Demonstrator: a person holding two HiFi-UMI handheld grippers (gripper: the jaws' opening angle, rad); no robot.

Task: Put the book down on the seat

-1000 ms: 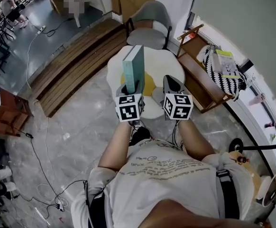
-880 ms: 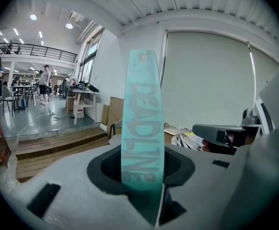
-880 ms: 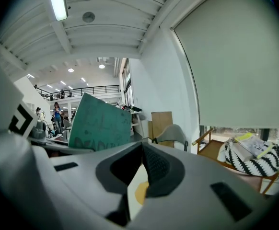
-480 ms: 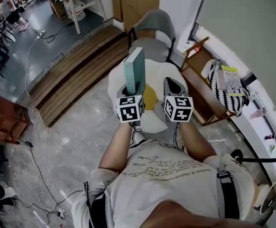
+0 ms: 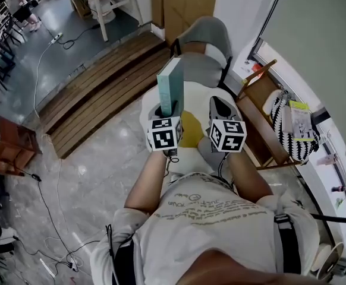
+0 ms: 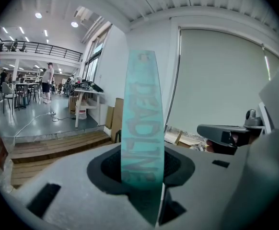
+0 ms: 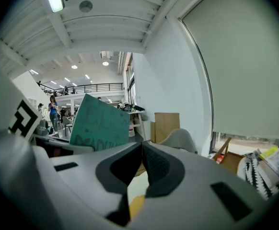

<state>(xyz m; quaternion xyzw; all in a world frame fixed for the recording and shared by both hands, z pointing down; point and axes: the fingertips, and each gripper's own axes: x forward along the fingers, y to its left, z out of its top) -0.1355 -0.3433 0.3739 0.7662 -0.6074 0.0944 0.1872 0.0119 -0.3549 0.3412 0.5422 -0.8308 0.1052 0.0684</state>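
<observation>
A teal book (image 5: 169, 90) stands upright, and my left gripper (image 5: 166, 109) is shut on its lower end. In the left gripper view its spine (image 6: 142, 123) rises between the dark pads (image 6: 177, 166). My right gripper (image 5: 219, 107) hangs beside it at the same height, shut with nothing in it; its jaws meet at the tips (image 7: 141, 150). From the right gripper view the book's cover (image 7: 100, 123) shows to the left. Both grippers hover above a white rounded seat (image 5: 188, 154) with a yellow centre (image 5: 190, 127).
A grey chair (image 5: 203, 46) stands just beyond the seat. To the right is a wooden rack (image 5: 257, 108) with a black-and-white striped bag (image 5: 292, 134). A slatted wooden platform (image 5: 96, 94) lies to the left, with cables on the floor (image 5: 54, 218).
The person has stepped forward: the seat and grey chair have slid closer and lower in the head view. Both grippers keep their pose, the book still upright in the left one.
</observation>
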